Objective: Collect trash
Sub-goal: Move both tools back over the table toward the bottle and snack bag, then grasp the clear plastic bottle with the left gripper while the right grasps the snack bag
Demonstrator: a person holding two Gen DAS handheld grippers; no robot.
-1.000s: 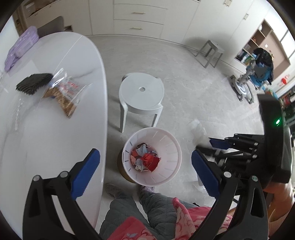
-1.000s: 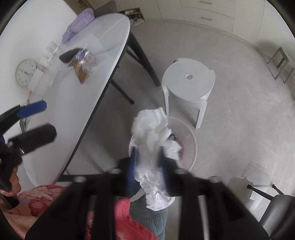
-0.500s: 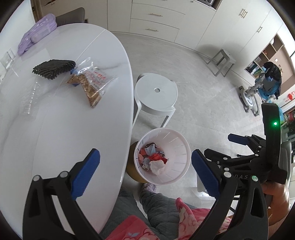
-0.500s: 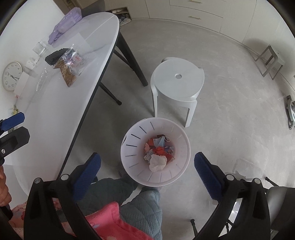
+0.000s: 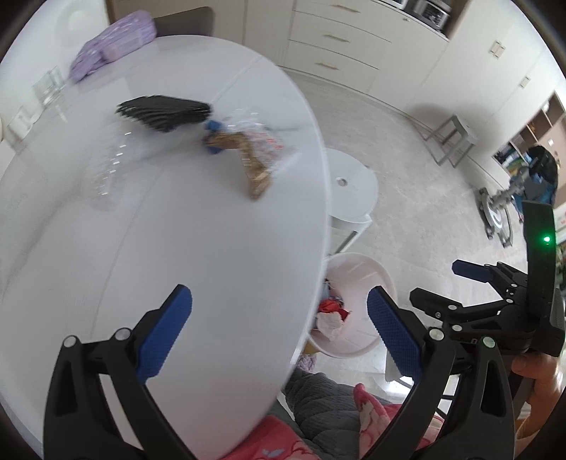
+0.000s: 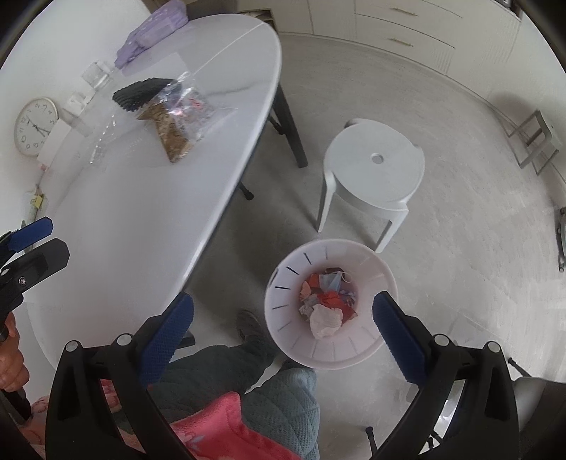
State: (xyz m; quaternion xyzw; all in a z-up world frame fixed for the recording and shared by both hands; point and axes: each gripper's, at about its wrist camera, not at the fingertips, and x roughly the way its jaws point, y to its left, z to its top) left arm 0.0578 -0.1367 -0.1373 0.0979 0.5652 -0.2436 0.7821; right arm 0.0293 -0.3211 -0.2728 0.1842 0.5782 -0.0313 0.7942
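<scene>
A white slotted trash bin (image 6: pixel 295 341) stands on the floor beside the white oval table (image 6: pixel 141 219). It holds red and blue scraps and a crumpled white paper wad (image 6: pixel 324 318). My right gripper (image 6: pixel 283 338) hangs open and empty above the bin's near rim. My left gripper (image 5: pixel 279 332) is open and empty over the table's near edge, which hides part of the bin (image 5: pixel 368 274). A clear snack bag (image 5: pixel 249 157) with brown pieces lies farther back on the table, next to a black ridged item (image 5: pixel 162 111).
A white round stool (image 6: pixel 375 166) stands beyond the bin. On the table's far end are a purple pouch (image 6: pixel 155 24), a glass (image 6: pixel 97 76) and a clear wrapper (image 5: pixel 106 170). A clock (image 6: pixel 35 125) leans at the wall. The person's legs (image 6: pixel 279 400) are below the grippers.
The right gripper opened and the white paper wad it held dropped into the bin. The left gripper swung left, from above the bin to over the table.
</scene>
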